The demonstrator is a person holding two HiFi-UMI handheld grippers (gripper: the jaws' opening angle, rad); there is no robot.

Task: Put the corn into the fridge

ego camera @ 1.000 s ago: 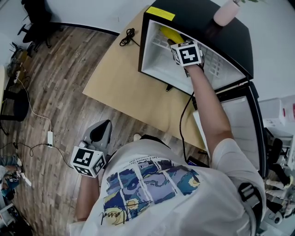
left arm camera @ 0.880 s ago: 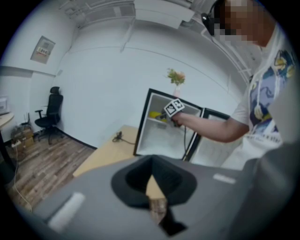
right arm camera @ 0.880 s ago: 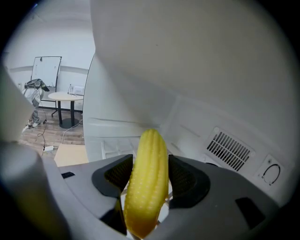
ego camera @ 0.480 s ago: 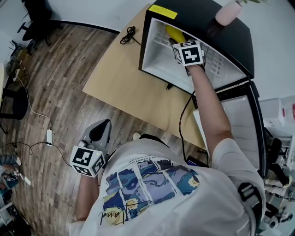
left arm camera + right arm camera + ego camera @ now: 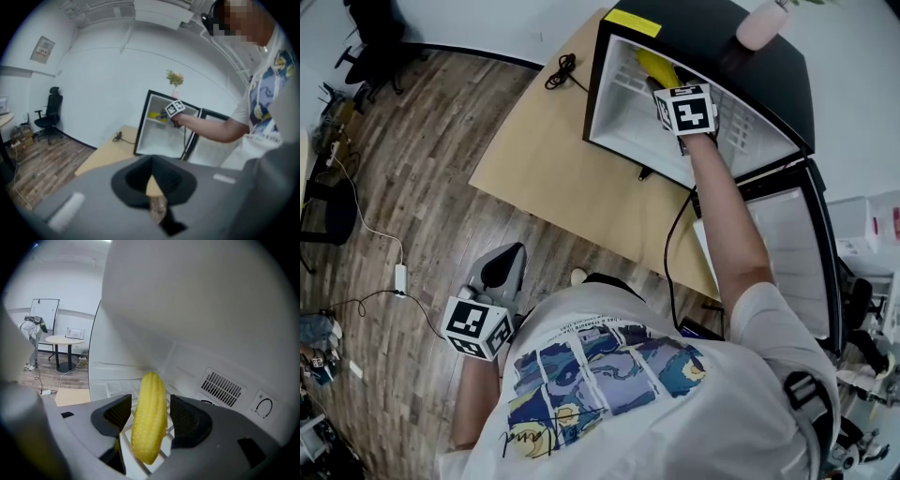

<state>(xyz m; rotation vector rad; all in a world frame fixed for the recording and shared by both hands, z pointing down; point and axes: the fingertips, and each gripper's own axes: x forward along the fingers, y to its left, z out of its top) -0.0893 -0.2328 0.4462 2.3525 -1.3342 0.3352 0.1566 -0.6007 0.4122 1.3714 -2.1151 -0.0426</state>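
The yellow corn [image 5: 149, 413] is clamped between the pads of my right gripper [image 5: 149, 430], just above the white wire shelf inside the fridge. In the head view the corn [image 5: 656, 66] pokes past my right gripper [image 5: 660, 82] into the upper part of the black mini fridge [image 5: 592, 94], whose door [image 5: 797, 253] stands open to the right. Low at the person's left side hangs my left gripper [image 5: 502, 270], far from the fridge. Its jaws are together and hold nothing. The left gripper view shows the left gripper [image 5: 152, 187] with the fridge [image 5: 140, 136] in the distance.
The fridge stands on a light wooden platform [image 5: 553, 169] with a black cable [image 5: 561, 73] at its far edge. A pink vase [image 5: 759, 23] sits on top of the fridge. An office chair [image 5: 375, 37] and floor cables [image 5: 398, 277] lie to the left.
My right gripper has pushed the corn slightly deeper into the fridge. The left gripper has stayed where it was.
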